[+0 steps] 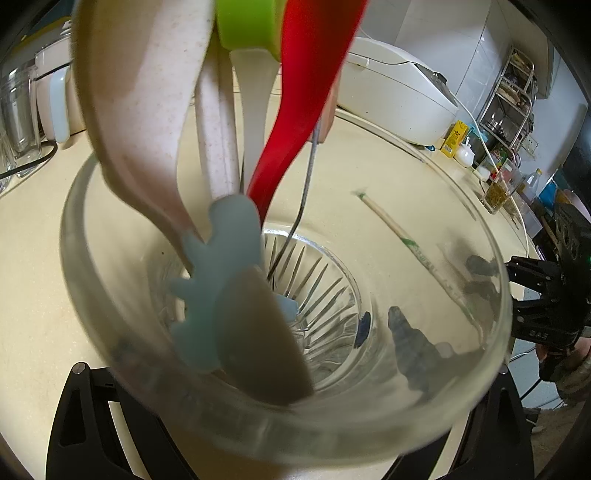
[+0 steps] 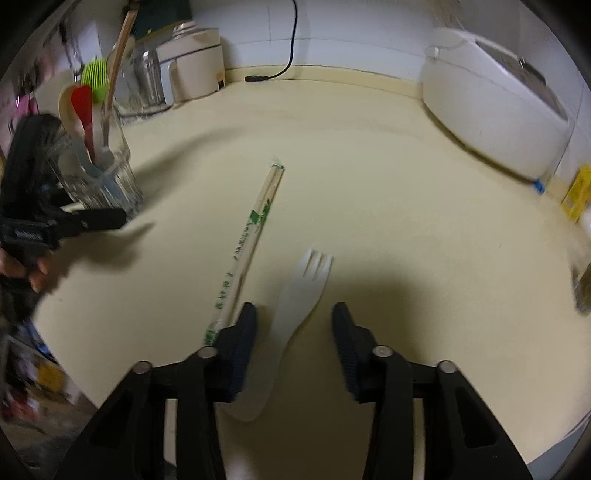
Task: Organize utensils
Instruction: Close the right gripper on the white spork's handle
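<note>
The right gripper (image 2: 293,325) has its 2 jaws apart with the handle of a white plastic fork (image 2: 295,302) lying between them on the counter (image 2: 406,221); no pad presses on it yet. The fork's handle runs back under the gripper body and its prongs point away from the jaws. Just outside the left-hand jaw lies a pair of wrapped chopsticks (image 2: 247,247), its near end almost touching that pad.

To do this pick well, I judge the jaws should close squarely across the handle, low enough to catch the thin plastic, while keeping the left-hand pad clear of the chopstick wrapper so that only 1 item comes up.

Further out, the left gripper (image 2: 92,218) has its jaws set wide around a ribbed glass (image 1: 472,258); the pads appear to rest against its wall, so it looks clamped and steadied. Inside the glass stand a red spoon (image 1: 306,92), a beige speckled spoon (image 1: 129,92), a green brush (image 1: 245,22), a light blue figure-shaped utensil (image 1: 221,266) and a thin metal utensil (image 1: 308,177). A rice cooker (image 2: 491,110) sits beyond on the counter.
</note>
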Motion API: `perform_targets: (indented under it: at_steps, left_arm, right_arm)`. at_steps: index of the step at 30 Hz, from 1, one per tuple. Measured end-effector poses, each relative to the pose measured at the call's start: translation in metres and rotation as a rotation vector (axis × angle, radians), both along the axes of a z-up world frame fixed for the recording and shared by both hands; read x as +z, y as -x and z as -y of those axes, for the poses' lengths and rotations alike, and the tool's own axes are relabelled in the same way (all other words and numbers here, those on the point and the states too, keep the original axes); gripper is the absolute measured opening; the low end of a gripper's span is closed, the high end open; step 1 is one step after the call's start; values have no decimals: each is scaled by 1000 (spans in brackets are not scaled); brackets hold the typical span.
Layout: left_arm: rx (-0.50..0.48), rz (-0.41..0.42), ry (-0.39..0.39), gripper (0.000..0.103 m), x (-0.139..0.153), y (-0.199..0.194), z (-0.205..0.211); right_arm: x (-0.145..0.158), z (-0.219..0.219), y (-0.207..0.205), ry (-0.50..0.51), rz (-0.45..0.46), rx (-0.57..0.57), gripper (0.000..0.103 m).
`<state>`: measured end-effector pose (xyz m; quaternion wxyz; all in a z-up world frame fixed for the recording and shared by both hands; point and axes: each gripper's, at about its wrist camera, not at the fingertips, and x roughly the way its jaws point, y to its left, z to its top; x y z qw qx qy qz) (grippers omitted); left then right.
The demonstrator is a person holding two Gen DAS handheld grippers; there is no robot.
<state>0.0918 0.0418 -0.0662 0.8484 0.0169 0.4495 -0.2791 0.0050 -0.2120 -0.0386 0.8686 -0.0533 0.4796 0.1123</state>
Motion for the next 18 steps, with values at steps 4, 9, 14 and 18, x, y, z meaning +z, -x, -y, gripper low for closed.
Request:
perform_targets:
  at_steps: [4, 9, 14, 18]
  left_arm:
    - [0, 0, 1, 96, 0, 0, 1]
    - [0, 0, -3, 96, -1, 0, 3]
    - [0, 0, -3, 96, 0, 0, 3]
    - [1, 0, 1, 96, -1, 0, 3]
  right_arm:
    - [0, 4, -5, 4, 0, 24, 21]
    - [-1, 17, -17, -17, -9, 13, 19]
    - [-2, 31, -32, -66, -9, -15, 19]
    - [-2, 36, -31, -69, -18, -27, 19]
